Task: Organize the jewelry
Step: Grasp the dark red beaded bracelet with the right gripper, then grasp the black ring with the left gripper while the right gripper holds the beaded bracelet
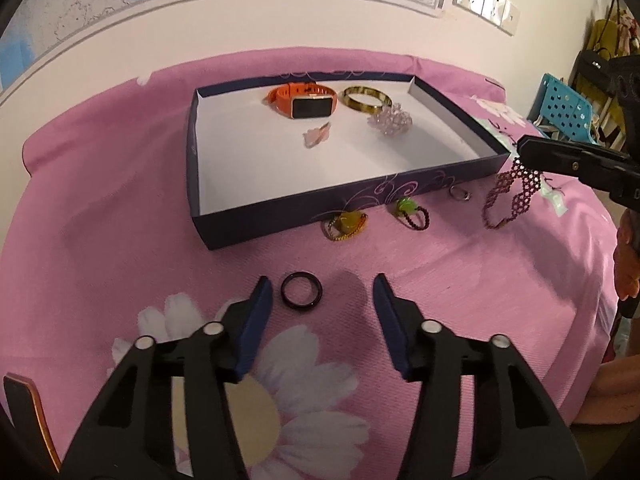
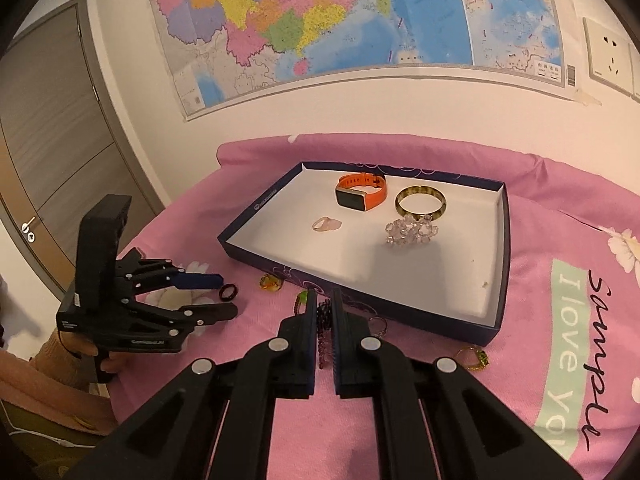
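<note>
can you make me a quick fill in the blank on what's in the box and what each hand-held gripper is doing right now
1. The smartwatch lying in the box has an ____ strap.
2. The right hand-held gripper is shut on a beaded ____ bracelet.
3. Between the open fingers of the left hand-held gripper lies a ____ ring on the pink cloth.
4. The gold bangle lies ____ the box.

Missing words: orange; purple; black; inside

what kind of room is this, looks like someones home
Probably a room in a home, maybe a bedroom. A flowered pink cloth serves as the work surface, a large wall map hangs above it, and a wooden door and a wall socket are nearby.
</note>
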Tool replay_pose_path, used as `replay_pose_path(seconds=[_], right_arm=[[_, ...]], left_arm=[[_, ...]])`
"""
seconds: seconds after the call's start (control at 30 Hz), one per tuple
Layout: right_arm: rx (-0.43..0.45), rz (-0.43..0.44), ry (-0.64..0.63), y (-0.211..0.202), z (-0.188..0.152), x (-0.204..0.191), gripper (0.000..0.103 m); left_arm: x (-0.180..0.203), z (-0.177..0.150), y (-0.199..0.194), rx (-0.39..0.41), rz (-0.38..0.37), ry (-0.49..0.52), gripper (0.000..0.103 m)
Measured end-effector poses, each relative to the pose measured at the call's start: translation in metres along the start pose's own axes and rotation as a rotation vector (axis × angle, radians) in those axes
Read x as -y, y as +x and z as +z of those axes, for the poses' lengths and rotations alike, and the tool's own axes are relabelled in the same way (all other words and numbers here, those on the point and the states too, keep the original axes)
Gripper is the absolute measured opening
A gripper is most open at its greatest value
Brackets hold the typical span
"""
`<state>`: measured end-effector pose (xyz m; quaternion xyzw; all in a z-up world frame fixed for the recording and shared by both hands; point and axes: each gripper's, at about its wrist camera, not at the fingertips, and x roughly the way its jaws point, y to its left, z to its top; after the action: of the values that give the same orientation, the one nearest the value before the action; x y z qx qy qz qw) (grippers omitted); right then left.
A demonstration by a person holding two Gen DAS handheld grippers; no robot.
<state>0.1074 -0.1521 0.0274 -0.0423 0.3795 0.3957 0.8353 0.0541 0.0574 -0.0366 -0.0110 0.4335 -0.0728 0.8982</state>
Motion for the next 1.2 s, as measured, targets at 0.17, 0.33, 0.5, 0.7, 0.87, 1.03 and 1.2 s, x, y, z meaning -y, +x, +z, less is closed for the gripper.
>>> replay_pose_path(seconds=[0.17, 0.33, 0.5, 0.7, 0.87, 1.03, 1.2], right_arm=[[-0.004, 0.006, 0.014, 0.002, -0.001, 0.003, 0.005], [-0.001, 0.028, 0.023, 0.003, 0.001, 0.003, 0.005], [0.006, 0.032, 0.022, 0.003, 0.004, 0.002, 0.005], [0.019, 0.039, 0.023, 0.001, 0.008, 0.004, 0.005], [0.026, 0.036, 0.024, 0.001, 0.013, 0.007, 0.005], [0.034, 0.041, 0.032, 0.002, 0.019, 0.013, 0.005], [0.045, 0.036, 0.029, 0.002, 0.027, 0.016, 0.005]], left_arm=[[-0.001, -0.001, 0.003, 0.002, 0.017, -0.005, 0.037], [-0.003, -0.002, 0.002, 0.006, 0.047, -0.016, 0.023], [-0.003, -0.002, -0.002, 0.020, 0.033, -0.025, 0.023], [0.005, 0.001, -0.010, 0.049, 0.016, -0.007, 0.023], [0.007, 0.009, -0.016, 0.075, 0.011, -0.002, 0.023], [0.011, 0.018, -0.022, 0.101, 0.002, 0.008, 0.023], [0.015, 0.027, -0.025, 0.119, -0.004, 0.028, 0.023]])
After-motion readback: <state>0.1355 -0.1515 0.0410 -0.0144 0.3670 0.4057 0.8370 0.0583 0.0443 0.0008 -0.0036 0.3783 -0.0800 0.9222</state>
